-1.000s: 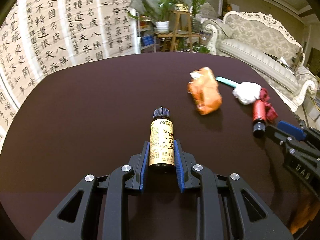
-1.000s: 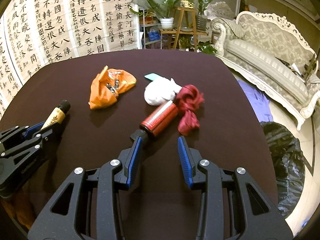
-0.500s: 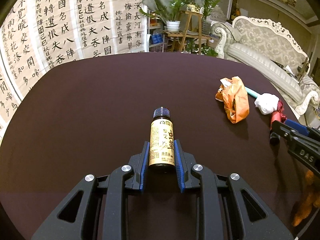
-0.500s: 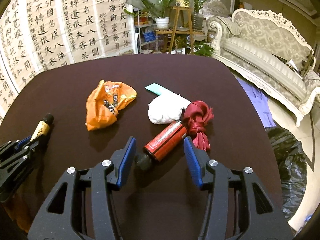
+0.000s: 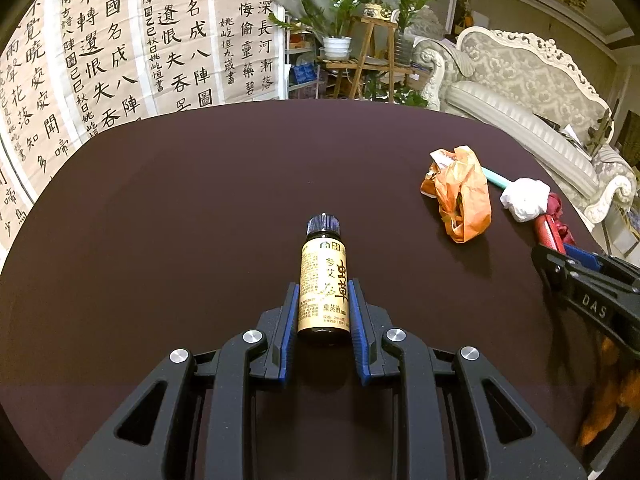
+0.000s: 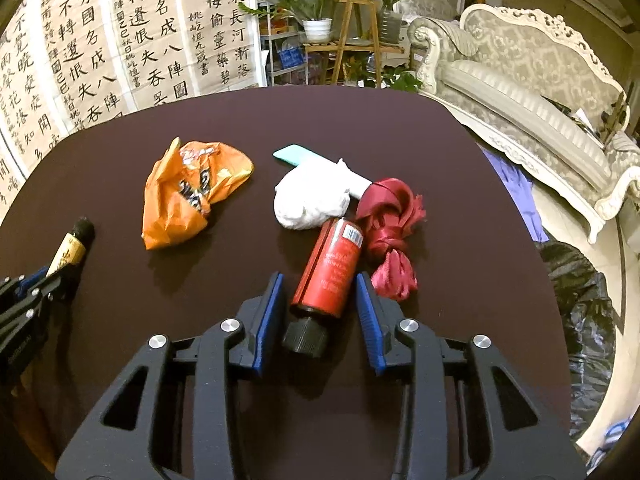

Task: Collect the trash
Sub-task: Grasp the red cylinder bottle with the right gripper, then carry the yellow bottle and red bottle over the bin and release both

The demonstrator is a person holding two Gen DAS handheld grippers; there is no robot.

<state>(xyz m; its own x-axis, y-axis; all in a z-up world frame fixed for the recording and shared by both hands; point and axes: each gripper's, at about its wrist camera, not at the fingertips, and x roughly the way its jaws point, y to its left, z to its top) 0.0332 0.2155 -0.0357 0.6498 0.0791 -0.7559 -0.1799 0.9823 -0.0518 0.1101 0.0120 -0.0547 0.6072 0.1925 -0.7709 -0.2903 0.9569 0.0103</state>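
Red bottle [image 6: 330,270] between pads — ribbon [image 6: 390,232], tissue [image 6: 310,200] touching; wrapper [image 6: 192,196] apart.

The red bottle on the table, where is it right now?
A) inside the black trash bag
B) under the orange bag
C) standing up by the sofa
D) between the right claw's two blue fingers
D: the red bottle lies on the table between the open right claw fingers, cap toward the camera.

Gold-labelled brown bottle [image 5: 323,288], red bottle [image 6: 330,268], orange wrapper [image 6: 192,194], blue-padded tongs [image 6: 318,312].
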